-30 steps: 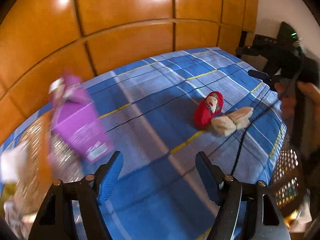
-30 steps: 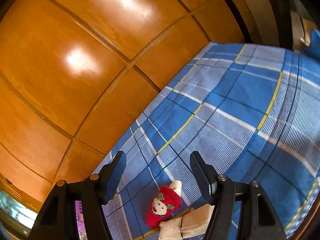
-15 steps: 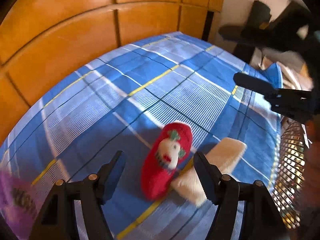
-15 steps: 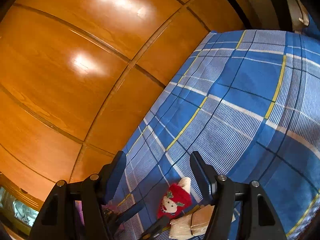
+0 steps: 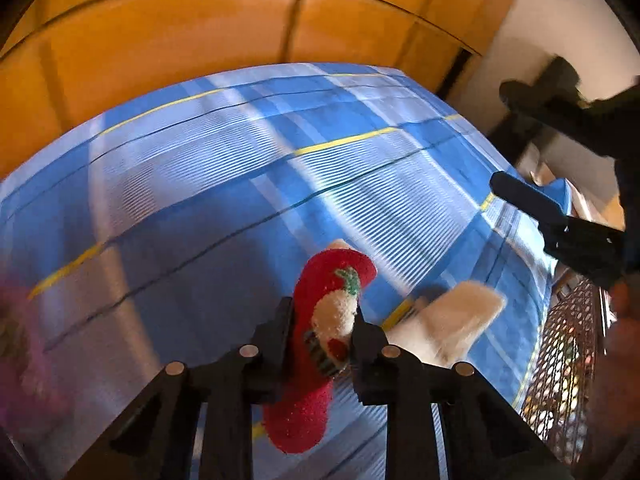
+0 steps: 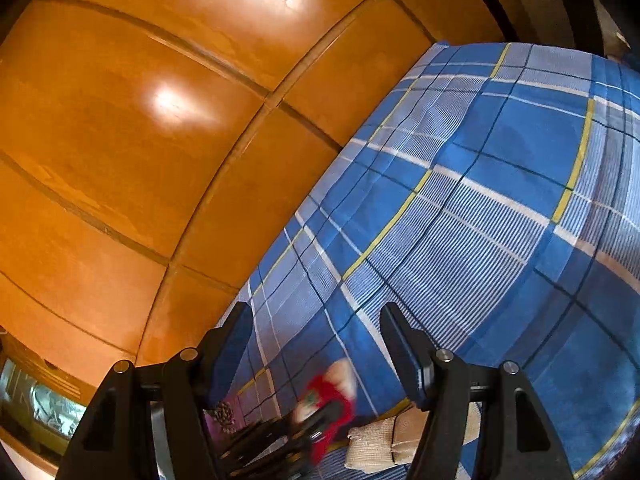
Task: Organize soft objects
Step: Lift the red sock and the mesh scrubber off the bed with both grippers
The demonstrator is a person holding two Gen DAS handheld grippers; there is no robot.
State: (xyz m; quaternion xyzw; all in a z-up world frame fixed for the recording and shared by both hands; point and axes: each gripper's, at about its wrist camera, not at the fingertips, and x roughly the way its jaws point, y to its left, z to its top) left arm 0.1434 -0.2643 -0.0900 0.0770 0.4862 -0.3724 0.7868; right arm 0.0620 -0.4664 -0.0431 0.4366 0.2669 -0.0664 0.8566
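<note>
Left gripper [image 5: 322, 330]: jaws closing on the red sock [image 5: 320, 344], pads pressed into its middle, toe and cuff sticking out past either side.
Red sock: lay on the blue checked sheet [image 5: 224, 184], pinched across the snowman pattern, lower end hanging toward the camera.
Advice for grip: best squeezed only until the fluffy knit stopped giving, then lifted straight off the sheet so no fold of the sheet came along.
Cream sock [image 5: 448, 324]: just beside the red sock on its right, apparently not caught between the pads; worth checking before lifting.
Right gripper [image 6: 316, 344]: jaws spread, nothing between them, held above the sheet.
Wood panels [image 6: 160, 120]: behind the sheet's far edge, well apart from the work.
</note>
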